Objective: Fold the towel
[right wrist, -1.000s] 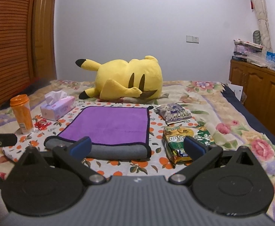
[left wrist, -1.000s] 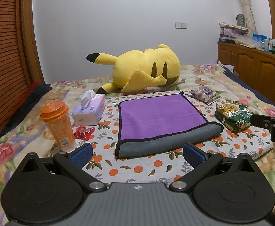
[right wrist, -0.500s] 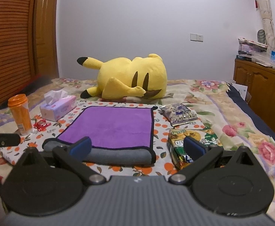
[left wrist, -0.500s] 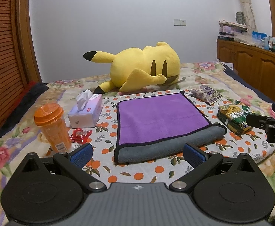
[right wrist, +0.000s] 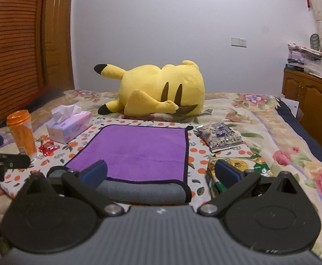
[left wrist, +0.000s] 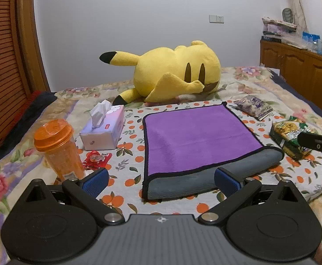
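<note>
A purple towel (left wrist: 196, 137) with a black hem lies on the orange-print cloth on the bed, folded once so its grey underside forms a rolled near edge (left wrist: 205, 181). It also shows in the right wrist view (right wrist: 139, 150). My left gripper (left wrist: 161, 182) is open and empty, held just in front of the towel's near left part. My right gripper (right wrist: 161, 174) is open and empty, in front of the towel's near right corner. The right gripper's finger shows at the right edge of the left wrist view (left wrist: 315, 142).
An orange-lidded cup (left wrist: 57, 148), a red candy wrapper (left wrist: 97, 159) and a tissue box (left wrist: 104, 130) lie left of the towel. A green snack pack (left wrist: 291, 138) and a purple pack (left wrist: 253, 109) lie right. A yellow plush (left wrist: 176, 77) lies behind.
Both grippers have drawn back and risen slightly from the towel. The towel has not moved and both grippers stay open.
</note>
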{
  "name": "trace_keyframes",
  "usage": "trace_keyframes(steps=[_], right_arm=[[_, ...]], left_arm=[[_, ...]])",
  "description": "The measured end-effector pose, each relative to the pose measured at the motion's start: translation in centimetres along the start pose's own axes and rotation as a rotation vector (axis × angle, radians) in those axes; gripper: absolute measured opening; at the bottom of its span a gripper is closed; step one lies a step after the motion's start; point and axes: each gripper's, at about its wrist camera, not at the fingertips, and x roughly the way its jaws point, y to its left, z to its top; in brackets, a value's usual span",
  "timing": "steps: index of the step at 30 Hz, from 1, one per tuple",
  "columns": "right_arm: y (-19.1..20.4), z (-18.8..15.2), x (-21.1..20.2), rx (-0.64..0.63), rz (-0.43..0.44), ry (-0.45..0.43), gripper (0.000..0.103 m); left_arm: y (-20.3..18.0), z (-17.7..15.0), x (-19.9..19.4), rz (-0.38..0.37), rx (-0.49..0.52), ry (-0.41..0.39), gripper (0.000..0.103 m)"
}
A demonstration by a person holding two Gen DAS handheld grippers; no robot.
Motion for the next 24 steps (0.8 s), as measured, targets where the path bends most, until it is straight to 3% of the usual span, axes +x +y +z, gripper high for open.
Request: trace_keyframes(steps=[24], right_arm=[[-1.3, 0.2, 5.2, 0.008, 0.020, 0.056, 0.103]], left_arm=[[1.8, 0.2, 6.5, -0.022, 0.035, 0.090, 0.103]])
